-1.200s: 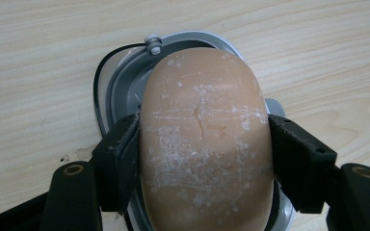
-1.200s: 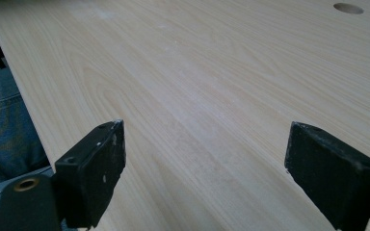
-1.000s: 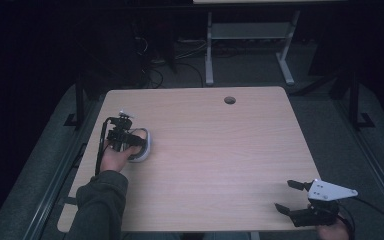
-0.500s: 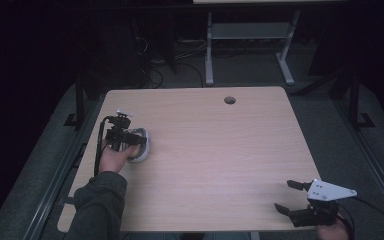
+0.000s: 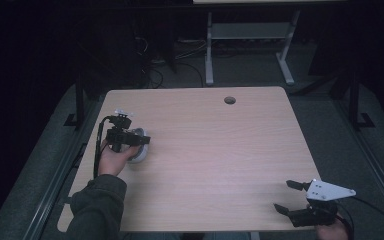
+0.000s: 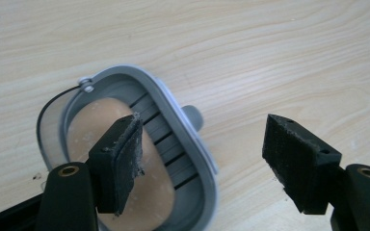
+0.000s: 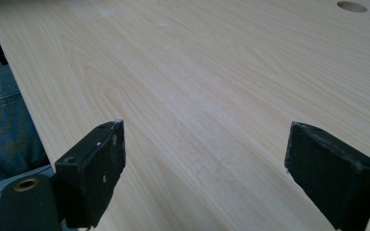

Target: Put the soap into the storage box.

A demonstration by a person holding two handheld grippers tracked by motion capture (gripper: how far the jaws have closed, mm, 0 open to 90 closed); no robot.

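One small grey soap dish (image 6: 192, 159) looks light, stiff and slippery; the left gripper (image 6: 202, 159), jaws wide, straddles its rim, the best hold.

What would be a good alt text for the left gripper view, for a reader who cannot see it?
The left hand-held gripper hangs open over a grey oval dish on a light wooden table. One black jaw is above the dish's tan inside and the other is outside its rim, so the rim lies between them.
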